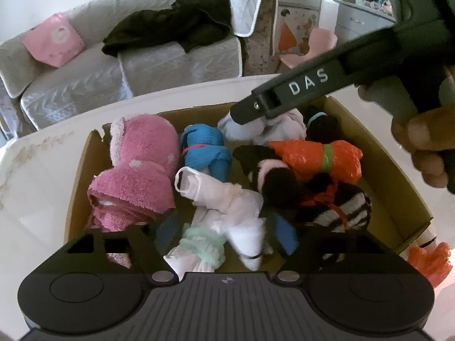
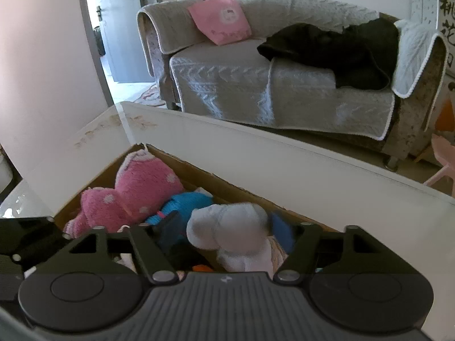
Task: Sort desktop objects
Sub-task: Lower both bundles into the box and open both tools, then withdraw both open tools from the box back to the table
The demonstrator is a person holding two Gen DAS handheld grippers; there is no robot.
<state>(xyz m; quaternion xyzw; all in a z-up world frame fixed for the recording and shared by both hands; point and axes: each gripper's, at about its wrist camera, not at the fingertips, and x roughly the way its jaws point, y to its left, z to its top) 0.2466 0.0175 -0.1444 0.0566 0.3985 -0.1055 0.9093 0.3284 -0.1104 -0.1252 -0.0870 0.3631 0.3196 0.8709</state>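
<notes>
A cardboard box (image 1: 398, 187) on a white table holds several rolled bundles: a pink fuzzy one (image 1: 136, 167), a blue one (image 1: 204, 150), white ones (image 1: 227, 207), an orange one (image 1: 318, 159) and a black-and-white striped one (image 1: 347, 210). My left gripper (image 1: 227, 238) hovers over the box's near end with its blue-padded fingers around a white bundle. My right gripper (image 2: 227, 233) is shut on a white sock bundle (image 2: 233, 230) above the box's far end; its finger (image 1: 256, 110) shows in the left wrist view.
A grey sofa (image 2: 256, 85) with a pink cushion (image 2: 221, 20) and black clothing (image 2: 341, 51) stands beyond the table. An orange bundle (image 1: 432, 261) lies outside the box at the right. A pink chair (image 2: 443, 164) and a doorway (image 2: 119, 28) are further off.
</notes>
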